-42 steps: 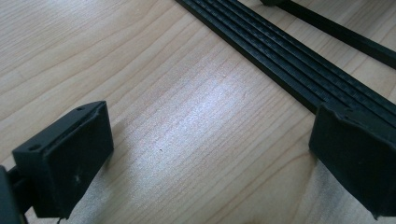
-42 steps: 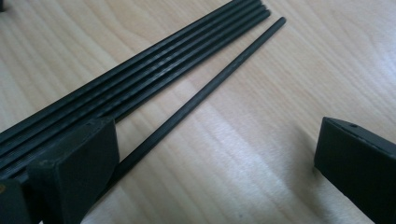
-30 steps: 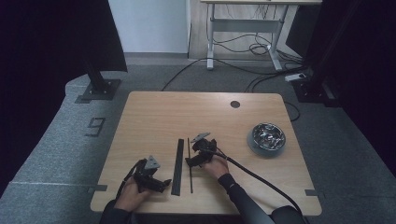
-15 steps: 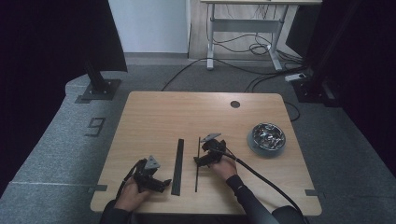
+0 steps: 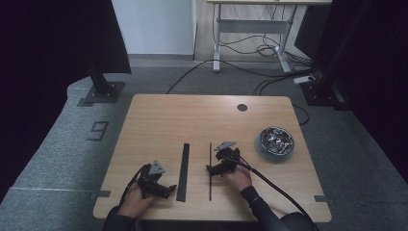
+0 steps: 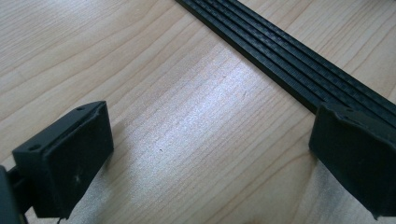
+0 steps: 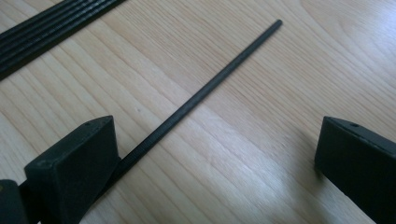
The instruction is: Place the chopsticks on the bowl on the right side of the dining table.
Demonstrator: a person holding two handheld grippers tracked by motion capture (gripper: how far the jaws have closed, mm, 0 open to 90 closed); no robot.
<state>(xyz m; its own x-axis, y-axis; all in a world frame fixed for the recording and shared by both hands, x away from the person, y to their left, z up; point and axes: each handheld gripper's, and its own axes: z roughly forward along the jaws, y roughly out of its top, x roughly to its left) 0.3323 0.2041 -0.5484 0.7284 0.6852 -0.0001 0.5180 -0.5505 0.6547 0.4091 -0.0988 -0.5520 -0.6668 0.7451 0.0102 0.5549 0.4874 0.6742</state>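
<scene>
1. My left gripper [image 5: 166, 189] rests low on the table [image 5: 159, 120], jaws spread wide on bare wood, my left hand [image 5: 134, 202] behind it.
2. The flat black strip [image 5: 183, 164] lies just at its 3 o'clock, running 12 to 6.
3. The thin black rod [image 5: 210, 169] runs 12 to 6, parallel, apart from the strip.
4. My right gripper [image 5: 211, 169] stands spread; the rod touches one jaw's inner face, my right hand [image 5: 239, 177] at 4 o'clock.

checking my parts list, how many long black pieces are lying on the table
2. A wide ribbed black strip lies between the two grippers, nearer the left gripper. A thin black rod lies to its right, beside the right gripper. More could sit in the bowl, unclear.
</scene>
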